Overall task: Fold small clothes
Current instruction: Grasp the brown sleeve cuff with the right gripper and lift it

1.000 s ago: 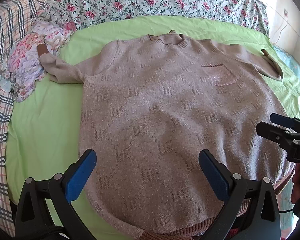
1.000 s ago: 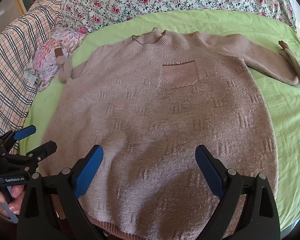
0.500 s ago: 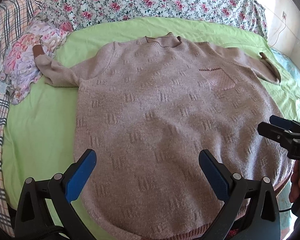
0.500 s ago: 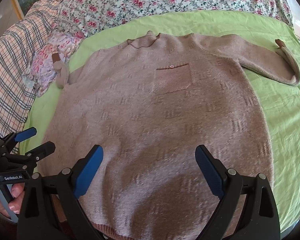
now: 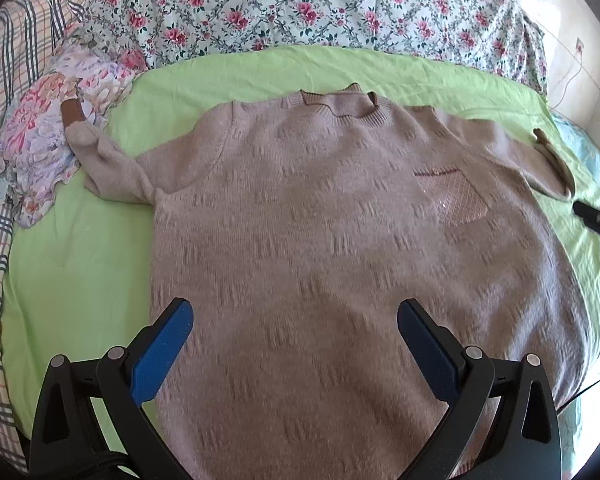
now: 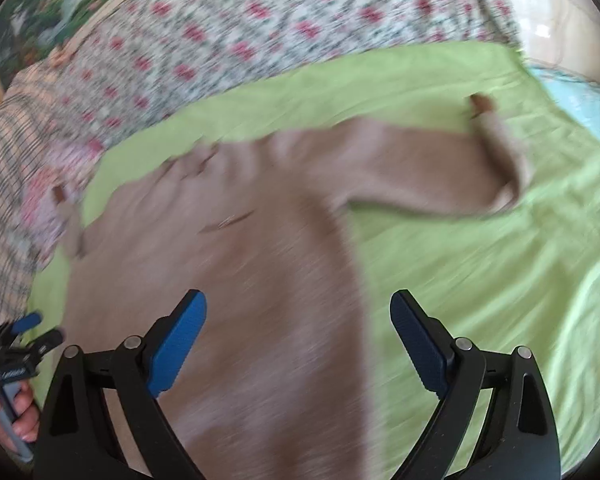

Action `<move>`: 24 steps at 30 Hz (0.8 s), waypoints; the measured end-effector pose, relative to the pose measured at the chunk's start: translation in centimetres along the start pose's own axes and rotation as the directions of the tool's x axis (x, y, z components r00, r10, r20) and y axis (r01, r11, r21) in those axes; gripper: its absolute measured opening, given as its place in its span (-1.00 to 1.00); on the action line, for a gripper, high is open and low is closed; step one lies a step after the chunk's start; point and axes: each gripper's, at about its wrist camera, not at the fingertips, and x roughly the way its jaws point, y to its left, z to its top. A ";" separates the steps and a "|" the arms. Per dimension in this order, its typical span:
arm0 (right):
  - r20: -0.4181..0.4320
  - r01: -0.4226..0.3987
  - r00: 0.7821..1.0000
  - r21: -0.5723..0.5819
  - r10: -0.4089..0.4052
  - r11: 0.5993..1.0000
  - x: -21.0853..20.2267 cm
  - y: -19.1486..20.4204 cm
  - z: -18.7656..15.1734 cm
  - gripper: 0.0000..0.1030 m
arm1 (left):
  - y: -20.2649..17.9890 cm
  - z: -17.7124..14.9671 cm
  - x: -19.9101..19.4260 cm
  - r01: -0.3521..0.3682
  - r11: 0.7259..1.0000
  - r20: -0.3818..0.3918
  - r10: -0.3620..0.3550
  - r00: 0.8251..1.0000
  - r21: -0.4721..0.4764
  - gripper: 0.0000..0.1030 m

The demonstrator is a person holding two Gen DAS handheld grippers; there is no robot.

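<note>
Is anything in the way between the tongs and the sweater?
No, nothing visible. The sweater lies flat on the green sheet, and both the left tongs and right tongs hang open right over it.

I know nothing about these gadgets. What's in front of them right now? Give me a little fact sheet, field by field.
garment: brown knit sweater, lying flat, front up, not yet folded
pocket: chest pocket facing up
sleeves: both spread outward
surface: green sheet
behind: floral quilt
left gripper: open, above the sweater's lower part, holding nothing
right gripper: open, over the sweater's side edge, view blurred
</note>
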 end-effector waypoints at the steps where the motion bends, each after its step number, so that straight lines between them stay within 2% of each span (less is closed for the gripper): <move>1: 0.009 0.013 1.000 0.013 -0.013 1.000 0.1 -1.0 0.9 0.78 | 0.1 0.2 0.2 0.005 1.000 -0.003 -0.005 1.000 -0.006 0.98; 4: 0.048 0.072 0.996 0.051 -0.074 0.996 0.8 -4.8 4.2 0.55 | 0.2 0.6 1.0 0.019 1.000 -0.020 -0.019 1.000 -0.022 0.98; 6: 0.050 0.112 0.992 0.080 -0.117 0.990 2.0 -7.3 6.5 0.30 | 0.2 0.7 1.7 0.022 0.999 -0.037 -0.023 0.999 -0.027 0.98; 9: 0.037 0.164 0.985 0.130 -0.170 0.978 4.6 -11.3 10.1 0.06 | 0.0 0.8 2.7 0.030 0.999 -0.065 -0.032 0.997 -0.034 0.98; 13: -0.003 0.207 0.978 0.142 -0.209 0.968 8.0 -14.8 13.7 -0.04 | 0.2 1.1 4.1 0.010 1.000 -0.076 -0.012 0.997 -0.029 0.98; 17: -0.069 0.222 0.975 0.167 -0.213 0.961 11.7 -17.5 16.0 -0.05 | 0.4 1.2 5.8 -0.002 0.999 -0.111 -0.002 0.994 -0.036 0.98; 19: -0.103 0.216 0.974 0.189 -0.200 0.958 13.1 -18.5 16.5 -0.28 | 0.5 1.3 6.5 -0.004 0.999 -0.123 -0.001 0.992 -0.040 0.98; 20: -0.108 0.215 0.975 0.206 -0.196 0.955 13.3 -18.9 16.6 -0.69 | 0.6 1.4 6.7 -0.004 0.999 -0.124 -0.001 0.992 -0.042 0.98; 21: -0.103 0.205 0.977 0.217 -0.187 0.954 13.5 -19.1 16.6 -0.75 | 0.6 1.4 6.9 -0.005 0.999 -0.124 -0.001 0.992 -0.044 0.98; 24: -0.049 0.151 0.988 0.204 -0.145 0.967 12.1 -17.5 16.5 -0.77 | 0.8 1.5 7.5 0.005 0.999 -0.128 -0.011 0.992 -0.052 0.98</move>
